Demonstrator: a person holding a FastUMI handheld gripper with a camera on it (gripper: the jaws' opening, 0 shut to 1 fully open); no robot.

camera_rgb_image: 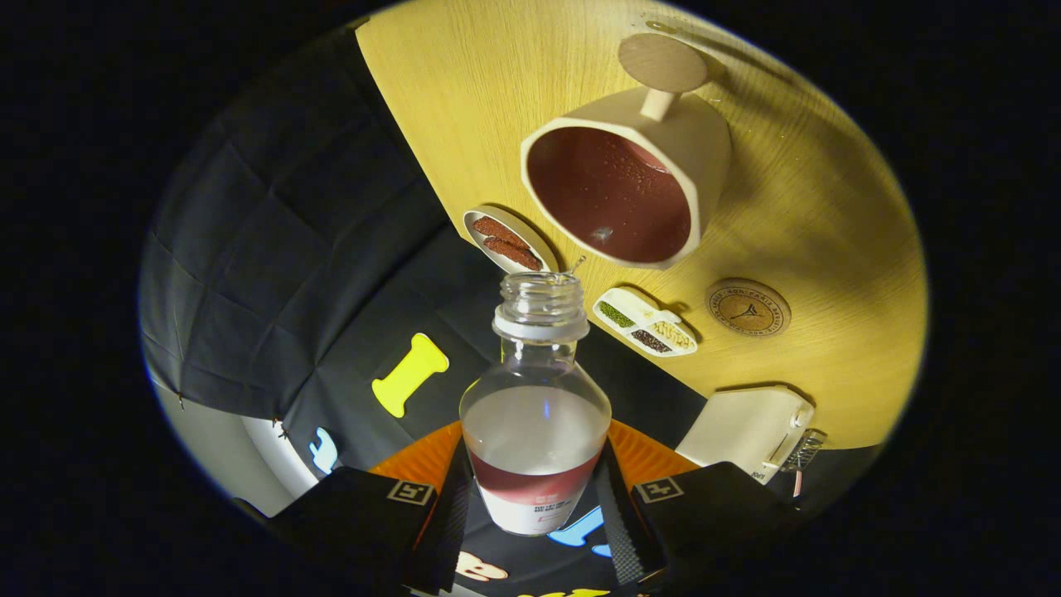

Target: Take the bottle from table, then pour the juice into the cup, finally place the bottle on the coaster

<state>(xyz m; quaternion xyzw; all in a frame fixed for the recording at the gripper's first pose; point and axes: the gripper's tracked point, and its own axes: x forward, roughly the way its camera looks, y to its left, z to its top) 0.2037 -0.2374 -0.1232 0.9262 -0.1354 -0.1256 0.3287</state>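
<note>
Gripper view: bottle (535,414) pinched at lower body between both fingers of gripper (535,497), uncapped, tilted, liquid still well short of neck. Landmark: cup (626,186) on table (829,207). Bottle mouth just short of cup rim, droplets on cup's inner wall. Coaster (748,307) beside cup, unoccupied. Oval dish (507,240) and divided tray (646,323) near cup, under pour path.

Judgement: pour under way. Advise mouth brought over cup opening before tipping further; slow tilt; firm squeeze maintained, wet bottle may slip.
</note>
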